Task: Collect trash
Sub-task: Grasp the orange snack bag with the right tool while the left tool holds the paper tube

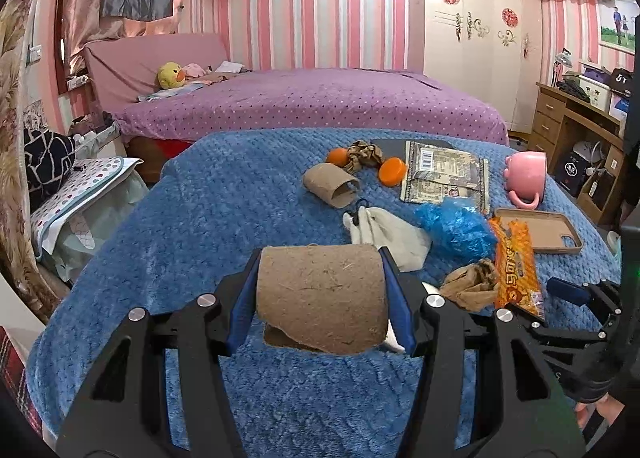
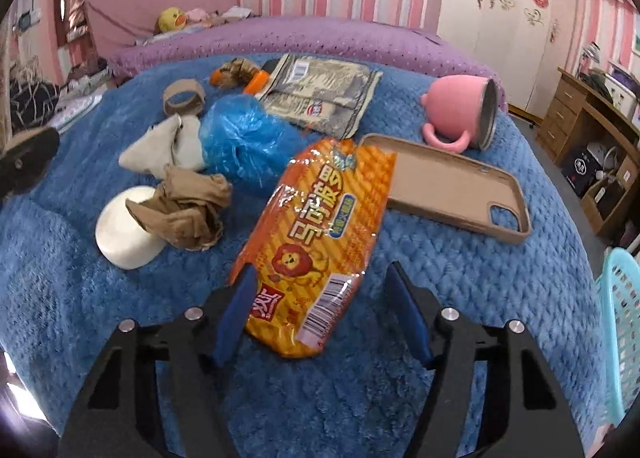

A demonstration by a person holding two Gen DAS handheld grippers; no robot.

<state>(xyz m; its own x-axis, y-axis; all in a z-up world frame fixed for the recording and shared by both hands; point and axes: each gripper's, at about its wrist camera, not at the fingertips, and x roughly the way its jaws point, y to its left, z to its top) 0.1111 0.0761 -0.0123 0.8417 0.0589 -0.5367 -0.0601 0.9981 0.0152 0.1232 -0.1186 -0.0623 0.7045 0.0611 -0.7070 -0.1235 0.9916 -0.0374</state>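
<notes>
The left gripper (image 1: 322, 290) was clamped on a brown cardboard tube (image 1: 323, 298), its blue pads pressed against the tube's two ends, holding it just above the blue blanket (image 1: 192, 226) near the blanket's near edge; the right gripper (image 2: 322, 308) stood partly open over the near end of an orange snack wrapper (image 2: 320, 242), the wrapper lying between the pads, the left pad at its edge and the right pad clear of it; the wrapper lay flat towards the blanket's near edge, its far end overlapping a beige phone case (image 2: 460, 186); left of it sat a crumpled brown paper (image 2: 188, 214) resting on a white bowl (image 2: 124, 234), with a crumpled blue plastic bag (image 2: 240, 138) and a white cloth (image 2: 160, 146) beyond; a second cardboard tube (image 2: 184, 98), a silver foil packet (image 2: 324, 94) and two orange bottle caps (image 1: 394, 172) lay near the far edge; a pink mug (image 2: 460, 114) lay on its side towards the right edge; a turquoise basket (image 2: 624, 318) stood off the right edge.
</notes>
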